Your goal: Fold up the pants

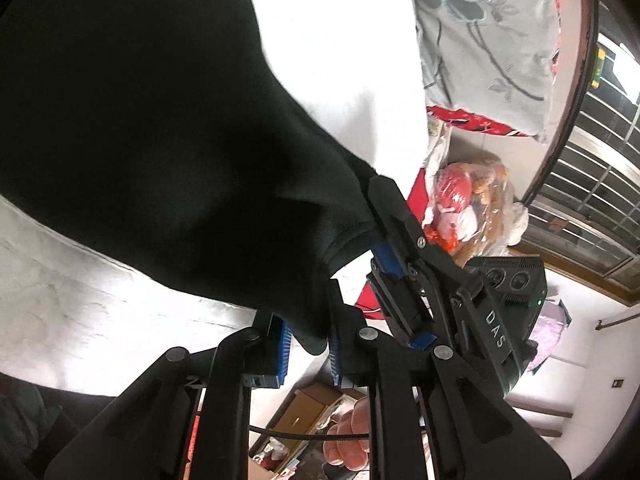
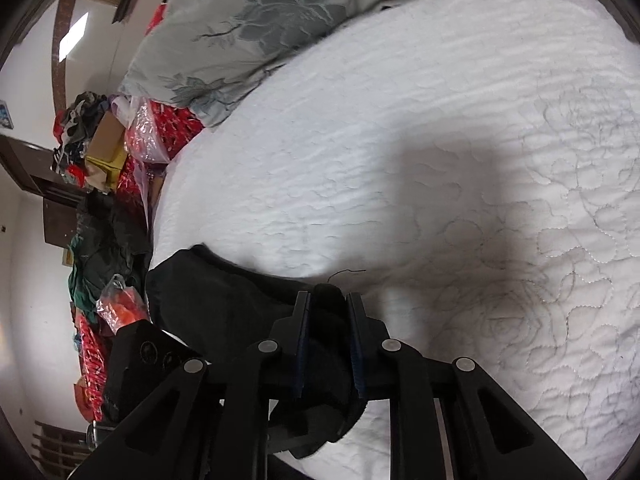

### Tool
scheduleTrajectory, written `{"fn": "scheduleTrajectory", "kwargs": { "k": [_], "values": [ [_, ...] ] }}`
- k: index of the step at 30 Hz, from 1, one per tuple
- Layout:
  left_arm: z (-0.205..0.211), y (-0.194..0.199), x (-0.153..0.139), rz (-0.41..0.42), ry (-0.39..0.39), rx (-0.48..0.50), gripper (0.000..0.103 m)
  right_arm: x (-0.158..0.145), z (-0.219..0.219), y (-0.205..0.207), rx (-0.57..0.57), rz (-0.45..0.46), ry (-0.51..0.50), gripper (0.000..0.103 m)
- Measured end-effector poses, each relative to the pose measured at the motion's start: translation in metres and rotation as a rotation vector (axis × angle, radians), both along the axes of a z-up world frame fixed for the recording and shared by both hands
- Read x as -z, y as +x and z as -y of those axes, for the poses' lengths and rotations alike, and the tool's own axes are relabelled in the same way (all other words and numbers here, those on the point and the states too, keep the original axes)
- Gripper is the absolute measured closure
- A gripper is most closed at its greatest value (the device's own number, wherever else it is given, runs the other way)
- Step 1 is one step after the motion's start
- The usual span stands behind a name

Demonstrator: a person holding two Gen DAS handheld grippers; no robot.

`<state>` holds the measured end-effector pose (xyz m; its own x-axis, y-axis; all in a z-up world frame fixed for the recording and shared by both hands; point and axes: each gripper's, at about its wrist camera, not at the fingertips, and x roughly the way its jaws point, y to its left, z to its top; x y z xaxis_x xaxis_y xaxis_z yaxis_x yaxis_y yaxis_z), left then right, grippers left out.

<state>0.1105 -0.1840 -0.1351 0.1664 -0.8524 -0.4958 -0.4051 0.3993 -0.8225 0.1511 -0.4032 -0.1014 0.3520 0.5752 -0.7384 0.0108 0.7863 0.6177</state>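
White quilted bed (image 2: 440, 120), black pants (image 1: 140, 140) stretching up-left, left gripper (image 1: 308, 344) and right gripper (image 2: 329, 340) both pinching its fabric

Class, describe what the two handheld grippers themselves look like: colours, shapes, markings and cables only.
Both are matte black linkage frames with round silver pivot pins. The left gripper has ribbed blue pads and a thin black cable beneath it. The right gripper carries blue pads too, white "DAS" lettering and a small green light. A bare hand shows below.

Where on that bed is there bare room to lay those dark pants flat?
The white quilt lies bare between the floral pillow and the right hand-held gripper. It is crowded beside the bed, where bags and clothes pile up.
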Motion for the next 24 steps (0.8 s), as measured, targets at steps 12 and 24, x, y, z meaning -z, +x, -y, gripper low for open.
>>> {"fn": "scheduleTrajectory", "kwargs": {
  "k": [12, 24],
  "values": [
    [-0.032, -0.003, -0.016, 0.021, -0.053, -0.051, 0.09, -0.032, -0.029, -0.007, 0.004, 0.031, -0.015, 0.086],
    [-0.098, -0.008, -0.029, 0.041, -0.095, -0.137, 0.09, -0.052, -0.085, 0.002, -0.035, 0.047, -0.017, 0.086]
  ]
}}
